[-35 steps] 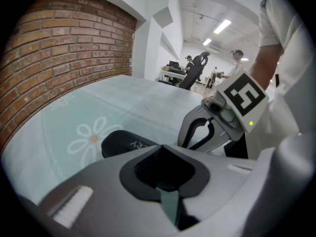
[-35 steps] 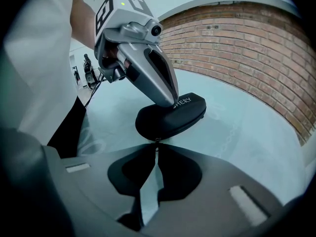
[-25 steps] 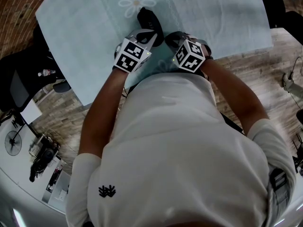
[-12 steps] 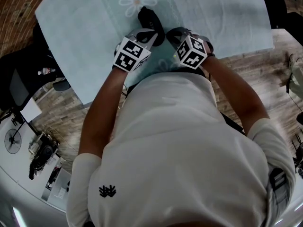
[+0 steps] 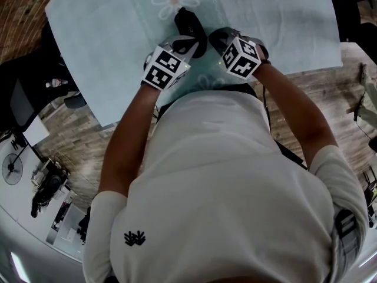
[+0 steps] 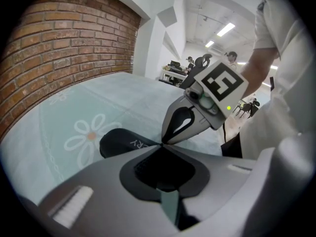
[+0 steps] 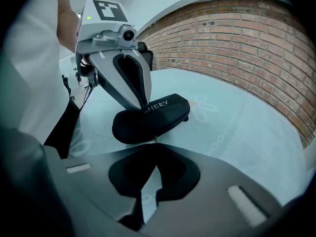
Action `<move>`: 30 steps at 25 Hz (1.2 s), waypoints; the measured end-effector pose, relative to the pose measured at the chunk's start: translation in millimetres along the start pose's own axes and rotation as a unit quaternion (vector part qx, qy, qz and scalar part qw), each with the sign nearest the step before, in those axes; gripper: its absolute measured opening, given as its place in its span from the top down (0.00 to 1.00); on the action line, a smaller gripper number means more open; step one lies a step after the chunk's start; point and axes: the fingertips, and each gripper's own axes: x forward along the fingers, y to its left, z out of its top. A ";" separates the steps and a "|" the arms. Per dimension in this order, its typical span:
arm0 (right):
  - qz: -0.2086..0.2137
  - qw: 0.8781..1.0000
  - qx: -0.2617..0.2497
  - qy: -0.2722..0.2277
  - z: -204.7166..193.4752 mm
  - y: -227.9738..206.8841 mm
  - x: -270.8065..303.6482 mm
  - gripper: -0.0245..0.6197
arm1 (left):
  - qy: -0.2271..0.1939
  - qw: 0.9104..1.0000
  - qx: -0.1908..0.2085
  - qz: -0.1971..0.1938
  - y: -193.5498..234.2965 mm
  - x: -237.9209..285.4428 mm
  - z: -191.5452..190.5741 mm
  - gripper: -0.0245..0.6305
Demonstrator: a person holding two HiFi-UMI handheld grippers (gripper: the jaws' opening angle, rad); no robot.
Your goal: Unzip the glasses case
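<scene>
A black zip-up glasses case [image 5: 187,21] lies on a pale teal tablecloth [image 5: 106,34], just below a printed daisy. My left gripper [image 5: 191,46] is shut, its tips pinching the near end of the case [image 7: 158,115]. My right gripper [image 5: 211,39] comes in from the right and is shut on the small metal zipper pull at that same end. In the left gripper view the left gripper [image 6: 162,143] and the right one's fingertips [image 6: 170,132] almost touch beside the case [image 6: 121,141]. In the right gripper view my right gripper [image 7: 155,143] sits just below the case's near end.
The table's near edge runs right under my hands, against my body. A brick wall [image 6: 59,43] lies beyond the table's far side. A black chair [image 5: 23,93] and clutter stand on the wooden floor at the left.
The right gripper has shifted slightly away from my body along the case's near end. The left gripper and the case have hardly moved.
</scene>
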 end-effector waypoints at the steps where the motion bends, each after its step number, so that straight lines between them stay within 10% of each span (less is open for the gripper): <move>1: 0.002 1.000 -0.002 0.000 1.0 -2.2 0.6 0.96 | 0.000 1.000 -0.001 0.000 0.2 0.0 0.2 0.88; 30: 0.030 0.998 -0.049 -0.003 38.7 -67.1 26.9 0.96 | -0.024 0.998 -0.061 0.009 -1.7 -4.3 7.8 0.88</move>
